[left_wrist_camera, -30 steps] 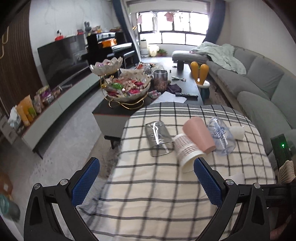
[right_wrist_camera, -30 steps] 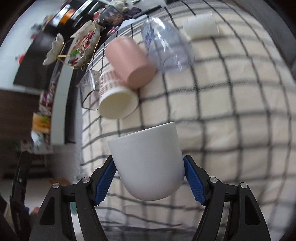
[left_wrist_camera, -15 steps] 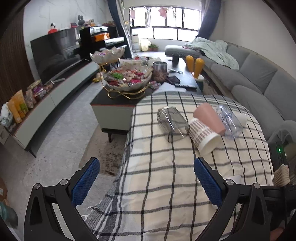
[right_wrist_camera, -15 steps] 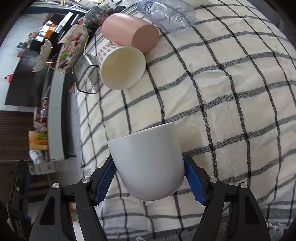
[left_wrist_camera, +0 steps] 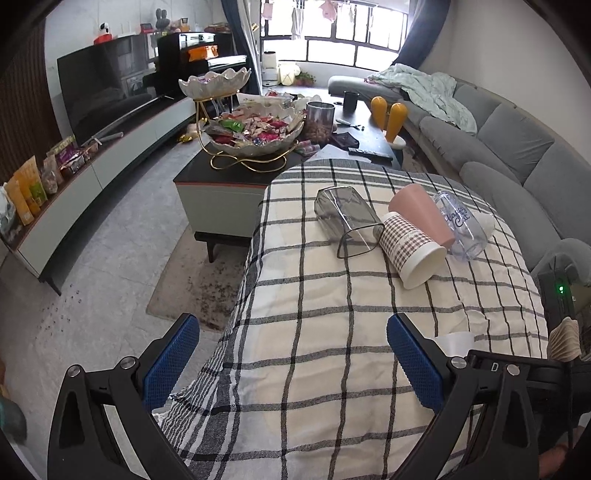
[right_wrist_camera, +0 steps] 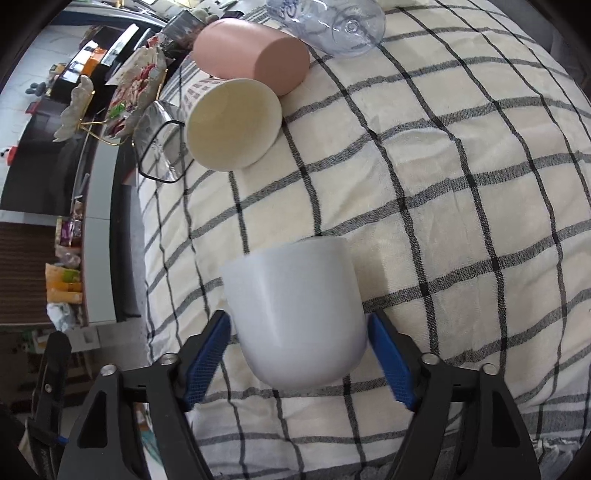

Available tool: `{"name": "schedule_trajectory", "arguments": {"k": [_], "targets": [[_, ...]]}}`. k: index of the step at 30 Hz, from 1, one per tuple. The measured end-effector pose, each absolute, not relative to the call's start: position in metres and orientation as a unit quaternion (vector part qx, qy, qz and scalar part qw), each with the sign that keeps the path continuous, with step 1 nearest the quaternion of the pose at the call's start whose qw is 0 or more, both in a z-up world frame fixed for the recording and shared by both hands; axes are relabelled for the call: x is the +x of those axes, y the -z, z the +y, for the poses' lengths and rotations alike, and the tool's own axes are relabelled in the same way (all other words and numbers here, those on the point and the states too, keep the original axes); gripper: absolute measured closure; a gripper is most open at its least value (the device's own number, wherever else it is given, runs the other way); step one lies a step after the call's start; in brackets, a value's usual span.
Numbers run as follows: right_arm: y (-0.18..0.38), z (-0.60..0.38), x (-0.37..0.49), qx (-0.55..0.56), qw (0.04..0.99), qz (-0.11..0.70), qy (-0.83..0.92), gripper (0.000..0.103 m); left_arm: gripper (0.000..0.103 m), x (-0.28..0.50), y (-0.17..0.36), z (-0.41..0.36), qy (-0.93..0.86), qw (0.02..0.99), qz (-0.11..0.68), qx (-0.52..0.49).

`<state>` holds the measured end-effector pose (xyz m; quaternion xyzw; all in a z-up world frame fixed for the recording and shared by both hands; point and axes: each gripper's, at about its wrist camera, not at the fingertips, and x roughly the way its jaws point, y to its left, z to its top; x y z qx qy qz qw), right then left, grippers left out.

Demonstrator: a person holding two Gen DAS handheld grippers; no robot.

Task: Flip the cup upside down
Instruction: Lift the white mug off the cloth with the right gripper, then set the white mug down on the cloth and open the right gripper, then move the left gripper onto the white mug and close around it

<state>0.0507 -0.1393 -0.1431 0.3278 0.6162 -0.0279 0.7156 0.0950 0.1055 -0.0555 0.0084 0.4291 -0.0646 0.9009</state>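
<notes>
The white cup (right_wrist_camera: 295, 314) sits between the blue pads of the right gripper (right_wrist_camera: 297, 354), rim pointing away from the camera toward the cloth and rounded base toward the gripper. There is a slim gap on each side between cup and pads, so the jaws look parted and not clamping it; whether the rim already rests on the cloth I cannot tell. It is over the near part of the checked tablecloth (right_wrist_camera: 461, 184).

Farther along the cloth lies a cluster of cups on their sides: a paper cup (right_wrist_camera: 232, 122) with a houndstooth pattern, its mouth facing this way, touching a pink cup (right_wrist_camera: 251, 55) behind it. A clear plastic cup (right_wrist_camera: 332, 26) lies beside the pink one, and a square smoky glass (right_wrist_camera: 159, 147) lies on the paper cup's other side.

The left gripper (left_wrist_camera: 291, 362) hangs over the cloth's near edge with jaws wide apart and nothing between them. Past the cloth stands a coffee table (left_wrist_camera: 221, 184) carrying a tiered candy bowl (left_wrist_camera: 255, 136), with a grey sofa (left_wrist_camera: 517, 147) along the right wall.
</notes>
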Motion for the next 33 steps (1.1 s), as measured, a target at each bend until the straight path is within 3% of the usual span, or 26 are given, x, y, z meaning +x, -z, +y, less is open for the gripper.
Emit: {"name": "schedule_trajectory", "arguments": {"k": [11, 22, 33], "targets": [[0.107, -0.158, 0.034, 0.310, 0.755, 0.578, 0.030, 0.019, 0.000, 0.079, 0.047, 0.093, 0.072, 0.910, 0.409, -0.008], [0.053, -0.223, -0.032, 0.159, 0.861, 0.468, 0.124, 0.015, 0.000, 0.038, 0.078, 0.018, 0.092, 0.935, 0.343, -0.014], [0.070, -0.256, -0.061, 0.162, 0.861, 0.457, 0.152, 0.014, 0.000, 0.021, 0.116, -0.032, 0.113, 0.951, 0.282, 0.049]]}}
